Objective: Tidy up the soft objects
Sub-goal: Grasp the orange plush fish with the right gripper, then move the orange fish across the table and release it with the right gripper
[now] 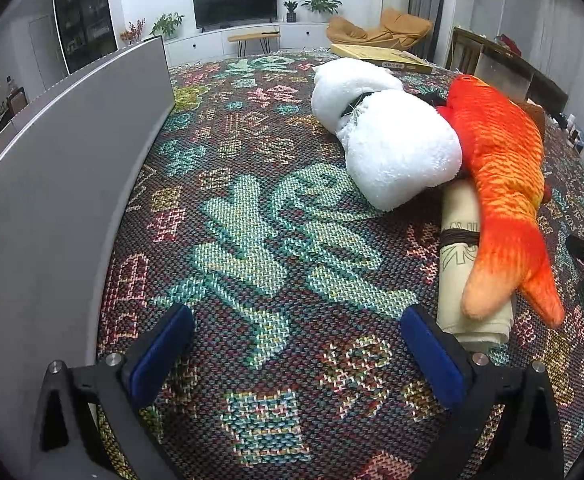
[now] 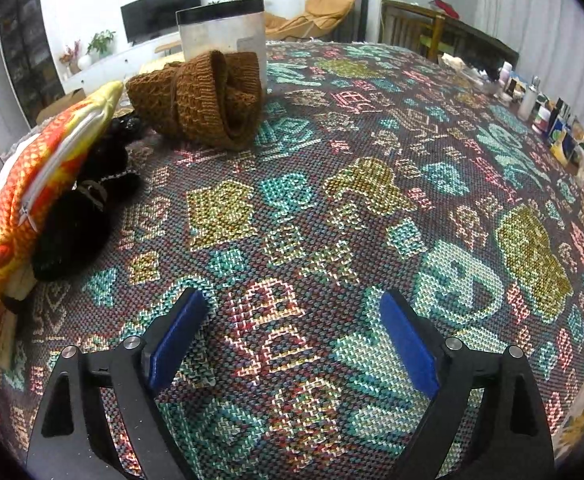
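Both the left gripper (image 1: 296, 322) and right gripper (image 2: 292, 312) hung with fingers wide and empty over the patterned bench (image 1: 252, 208). At two o'clock of the left lay the cloth roll (image 1: 458, 240), orange fish (image 1: 500, 168) and white plush (image 1: 396, 152), touching; the brown knit (image 2: 208, 96) sat at eleven o'clock of the right.

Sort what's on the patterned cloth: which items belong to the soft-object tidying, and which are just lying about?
Belongs to the job:
- white plush toy
- orange plush fish
- rolled cream cloth
- brown knitted piece
- black soft item

Lying about:
- flat yellow box
- bottles and small packets along the table edge
- TV
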The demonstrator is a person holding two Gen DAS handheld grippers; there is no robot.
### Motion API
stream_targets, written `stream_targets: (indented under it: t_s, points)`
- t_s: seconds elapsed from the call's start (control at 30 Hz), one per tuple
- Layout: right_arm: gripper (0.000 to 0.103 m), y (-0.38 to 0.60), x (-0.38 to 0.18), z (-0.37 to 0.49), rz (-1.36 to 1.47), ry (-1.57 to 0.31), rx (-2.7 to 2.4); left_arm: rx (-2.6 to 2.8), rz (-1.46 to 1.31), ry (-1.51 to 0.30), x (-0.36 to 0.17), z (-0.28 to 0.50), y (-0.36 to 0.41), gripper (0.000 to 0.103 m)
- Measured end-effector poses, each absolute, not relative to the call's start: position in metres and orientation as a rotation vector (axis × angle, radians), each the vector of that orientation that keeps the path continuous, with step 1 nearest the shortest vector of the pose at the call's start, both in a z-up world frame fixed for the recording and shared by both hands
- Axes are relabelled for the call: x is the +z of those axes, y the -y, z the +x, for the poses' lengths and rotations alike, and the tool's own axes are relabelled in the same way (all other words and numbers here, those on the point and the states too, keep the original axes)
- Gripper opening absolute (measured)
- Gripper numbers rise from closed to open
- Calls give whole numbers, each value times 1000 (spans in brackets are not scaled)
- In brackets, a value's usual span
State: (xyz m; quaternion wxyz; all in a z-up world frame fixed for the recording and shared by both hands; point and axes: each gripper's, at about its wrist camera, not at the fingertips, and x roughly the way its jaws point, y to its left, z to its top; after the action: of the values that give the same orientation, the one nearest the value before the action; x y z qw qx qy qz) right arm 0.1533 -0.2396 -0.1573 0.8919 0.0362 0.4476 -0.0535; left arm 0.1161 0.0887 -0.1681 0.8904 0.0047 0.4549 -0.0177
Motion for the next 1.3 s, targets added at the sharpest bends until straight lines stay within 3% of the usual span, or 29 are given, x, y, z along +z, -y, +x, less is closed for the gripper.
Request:
stream_targets:
  t_s: [0.3, 0.5, 0.6, 0.7, 0.77, 0.83, 0.9, 1.1, 1.27, 1.3]
  points:
    - [91, 243, -153, 151, 107, -915, -94, -37, 9, -944, -169, 116, -89, 103]
    - [90, 175, -94, 147, 179, -750, 209, -37, 6, -944, -170, 120, -90, 103]
    - [89, 117, -82, 178, 50, -795, 262, -37, 5, -944, -168, 117, -89, 103]
    - [89, 69, -113, 209, -222, -960, 243, -36, 6, -944, -171, 119, -87, 103]
    - [80, 65, -121, 205, -294, -936, 236, -37, 5, -944, -171, 119, -87, 103]
    - [49, 75, -118, 195, -279, -902, 227, -36, 6, -944, -170, 118, -88, 103]
    - [39, 89, -108, 183, -251, -877, 224, -36, 6, -944, -169, 118, -89, 103]
    - [39, 151, -49, 129, -231, -707, 348, -37, 5, -943, -169, 118, -89, 103]
    - [47, 224, -59, 141, -247, -816, 365, -36, 6, -943, -168, 118, -89, 103]
    - [58, 237, -69, 150, -271, -836, 319, -36, 6, -943, -168, 118, -88, 103]
